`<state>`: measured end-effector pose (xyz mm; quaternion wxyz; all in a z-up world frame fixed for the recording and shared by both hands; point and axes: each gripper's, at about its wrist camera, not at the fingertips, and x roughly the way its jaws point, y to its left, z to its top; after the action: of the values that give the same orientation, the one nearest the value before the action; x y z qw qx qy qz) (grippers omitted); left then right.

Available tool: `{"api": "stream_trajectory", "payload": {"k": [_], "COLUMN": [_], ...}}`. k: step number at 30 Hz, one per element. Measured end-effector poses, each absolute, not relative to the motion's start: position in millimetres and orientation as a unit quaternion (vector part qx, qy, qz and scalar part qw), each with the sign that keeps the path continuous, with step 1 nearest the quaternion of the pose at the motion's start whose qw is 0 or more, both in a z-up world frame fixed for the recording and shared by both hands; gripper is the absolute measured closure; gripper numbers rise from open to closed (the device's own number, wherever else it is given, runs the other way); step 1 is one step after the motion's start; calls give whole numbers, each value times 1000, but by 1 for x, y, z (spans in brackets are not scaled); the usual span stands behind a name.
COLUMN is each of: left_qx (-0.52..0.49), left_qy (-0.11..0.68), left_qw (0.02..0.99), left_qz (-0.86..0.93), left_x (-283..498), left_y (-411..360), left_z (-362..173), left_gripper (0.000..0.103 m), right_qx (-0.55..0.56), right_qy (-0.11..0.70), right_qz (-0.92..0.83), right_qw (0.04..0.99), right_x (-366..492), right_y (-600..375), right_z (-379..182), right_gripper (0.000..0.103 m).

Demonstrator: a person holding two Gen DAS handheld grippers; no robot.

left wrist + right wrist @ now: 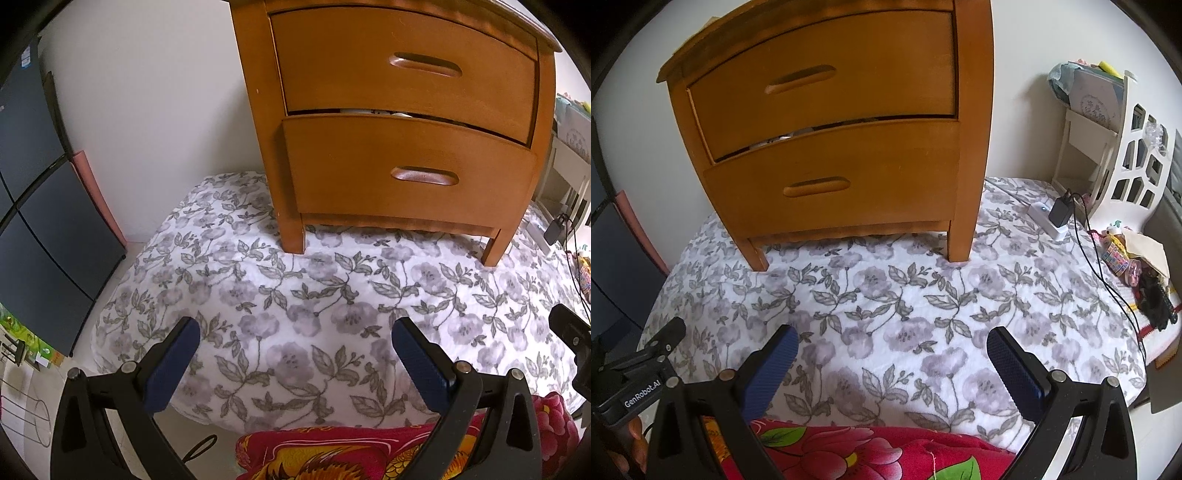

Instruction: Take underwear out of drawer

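1. Left wrist view: left gripper (295, 345) spread wide, holding nothing, above floral bedspread (295, 295). Wooden nightstand (402, 122) stands on the bedspread; lower drawer (410, 173) slightly ajar, pale fabric, maybe the underwear (373, 111), peeks at the gap.
2. Right wrist view: right gripper (892, 349) wide apart, empty. Same lower drawer (831, 177) barely ajar.

A plain white wall (155, 110) stands behind a bed with a floral quilt (332, 295). At left is a dark cabinet (40, 206); at right, a white cut-out shelf (1123, 155) and a charger (1061, 213).
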<state>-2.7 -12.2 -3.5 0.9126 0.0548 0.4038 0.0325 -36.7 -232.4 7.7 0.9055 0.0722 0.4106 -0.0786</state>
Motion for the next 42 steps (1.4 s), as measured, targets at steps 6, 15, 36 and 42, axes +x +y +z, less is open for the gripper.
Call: {"api": "stream_trajectory", "payload": {"k": [6,15,36,42], "left_qx": [55,48,53,53], "left_qy": [404,411,411,411], "left_qw": [913,910,910,910], "left_qz": [33,27,29,29], "left_x": [-2,-1,1,2], "left_y": [-14,-10,-10,-9], "left_z": [-4,-5,-5,-4], "left_gripper": [0,0,0,0], "right_qx": [72,72,72,70], "right_qy": [411,419,418,418], "right_qz": [-79,-77,-79,-79], "right_qw": [905,902,902,902], "right_x": [-37,-35,-36,-36], "right_y": [-232,-232,-231,-232], "right_z": [7,6,7,8], "right_gripper": [0,0,0,0]}}
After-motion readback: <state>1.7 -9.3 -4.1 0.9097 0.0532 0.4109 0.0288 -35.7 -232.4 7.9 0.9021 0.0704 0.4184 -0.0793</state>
